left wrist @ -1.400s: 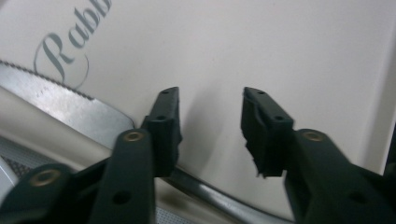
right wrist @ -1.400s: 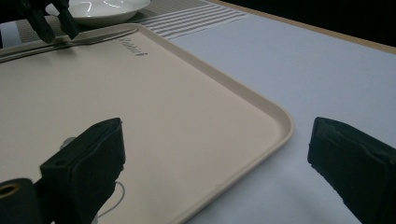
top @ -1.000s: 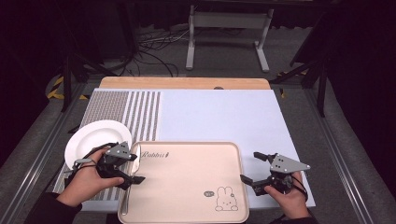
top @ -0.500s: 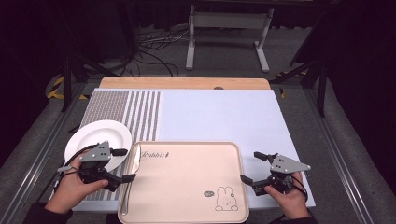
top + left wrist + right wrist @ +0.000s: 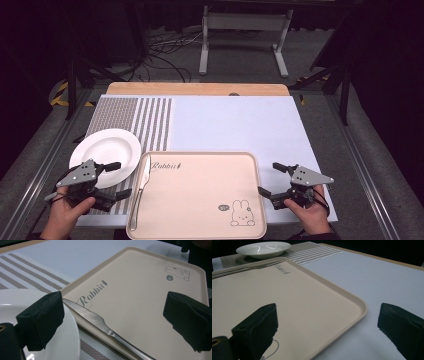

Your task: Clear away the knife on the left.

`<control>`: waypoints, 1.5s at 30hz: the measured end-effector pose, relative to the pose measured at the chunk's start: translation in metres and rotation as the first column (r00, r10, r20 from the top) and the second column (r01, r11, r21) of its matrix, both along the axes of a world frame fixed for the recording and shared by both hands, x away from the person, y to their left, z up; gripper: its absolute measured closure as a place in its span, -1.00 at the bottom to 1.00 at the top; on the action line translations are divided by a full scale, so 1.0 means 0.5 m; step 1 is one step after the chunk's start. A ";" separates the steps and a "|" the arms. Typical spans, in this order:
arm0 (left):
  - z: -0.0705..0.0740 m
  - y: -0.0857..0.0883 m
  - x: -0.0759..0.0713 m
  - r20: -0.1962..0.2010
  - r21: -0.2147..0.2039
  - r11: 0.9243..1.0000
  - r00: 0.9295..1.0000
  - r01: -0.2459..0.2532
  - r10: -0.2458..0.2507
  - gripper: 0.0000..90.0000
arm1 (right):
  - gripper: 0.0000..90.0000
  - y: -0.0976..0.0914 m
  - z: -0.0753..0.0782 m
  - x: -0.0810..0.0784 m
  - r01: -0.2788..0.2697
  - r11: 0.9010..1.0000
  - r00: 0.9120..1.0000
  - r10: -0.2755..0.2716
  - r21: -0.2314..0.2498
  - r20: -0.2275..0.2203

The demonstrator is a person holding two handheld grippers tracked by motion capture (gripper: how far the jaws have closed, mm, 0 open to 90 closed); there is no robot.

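Note:
A beige tray (image 5: 200,200) printed with a rabbit lies at the near edge of the table. A metal knife (image 5: 141,186) rests along its left rim, blade pointing away from me. My left gripper (image 5: 120,179) sits just left of the knife, beside the white plate (image 5: 105,149). Its jaws have just been opening and stand wide, with nothing gripped. In the left gripper view the knife (image 5: 97,320) runs across below the left gripper (image 5: 112,322), over the tray (image 5: 140,290) rim. My right gripper (image 5: 268,178) is open at the tray's right edge, its jaws straddling the rim (image 5: 359,305).
The plate stands on a grey striped placemat (image 5: 135,117) at the left. A pale blue mat (image 5: 235,125) covers the middle and right of the table. Behind it runs a wooden table edge (image 5: 200,89), with cables and a metal stand on the floor beyond.
My left gripper has drawn back to the left, off the tray's left edge, and its jaws have spread. The knife stays lying along that rim. The right gripper has not moved.

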State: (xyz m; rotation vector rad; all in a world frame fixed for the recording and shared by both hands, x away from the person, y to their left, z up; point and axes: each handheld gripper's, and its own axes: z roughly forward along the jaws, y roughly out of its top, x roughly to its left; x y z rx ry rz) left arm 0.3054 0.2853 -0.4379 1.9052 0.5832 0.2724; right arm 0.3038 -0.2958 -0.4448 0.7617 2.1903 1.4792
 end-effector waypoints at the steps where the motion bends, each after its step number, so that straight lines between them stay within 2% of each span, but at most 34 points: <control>1: -0.003 0.003 -0.002 0.007 -0.004 1.000 1.000 -0.003 0.003 -0.90 | -0.91 0.000 0.000 0.000 -0.001 1.000 1.000 0.001 0.000 0.000; 4: -0.012 0.015 -0.007 0.029 -0.024 1.000 0.999 -0.019 0.020 -0.90 | -0.92 0.000 -0.001 -0.001 -0.003 1.000 1.000 0.003 0.002 0.001; 9: -0.028 0.035 -0.021 0.062 -0.033 0.999 0.997 -0.032 0.034 -0.90 | -0.92 -0.004 -0.004 -0.002 0.005 1.000 1.000 -0.005 0.012 0.003; 14: -0.042 0.050 -0.033 0.081 -0.051 0.997 0.995 -0.053 0.057 -0.91 | -0.92 -0.008 -0.008 -0.002 0.009 1.000 1.000 -0.009 0.029 0.000; 19: -0.052 0.061 -0.039 0.106 -0.051 0.996 0.991 -0.077 0.082 -0.91 | -0.92 -0.015 -0.013 -0.005 0.023 0.999 1.000 -0.023 0.048 -0.001; 26: -0.068 0.060 -0.038 0.096 -0.041 0.996 0.992 -0.078 0.081 -0.91 | -0.92 -0.019 -0.019 -0.007 0.040 0.997 0.999 -0.040 0.061 0.004; 36: -0.073 0.065 -0.033 0.076 -0.058 0.994 0.993 -0.090 0.094 -0.90 | -0.93 -0.020 -0.023 -0.007 0.048 0.997 0.999 -0.048 0.061 -0.003; 41: -0.076 0.064 -0.032 0.053 -0.079 0.992 0.994 -0.095 0.099 -0.91 | -0.92 -0.019 -0.023 -0.006 0.056 0.997 0.998 -0.056 0.061 -0.005; 45: -0.076 0.065 -0.030 0.056 -0.078 0.990 0.991 -0.116 0.120 -0.90 | -0.92 -0.018 -0.023 -0.006 0.060 0.996 0.998 -0.060 0.061 -0.006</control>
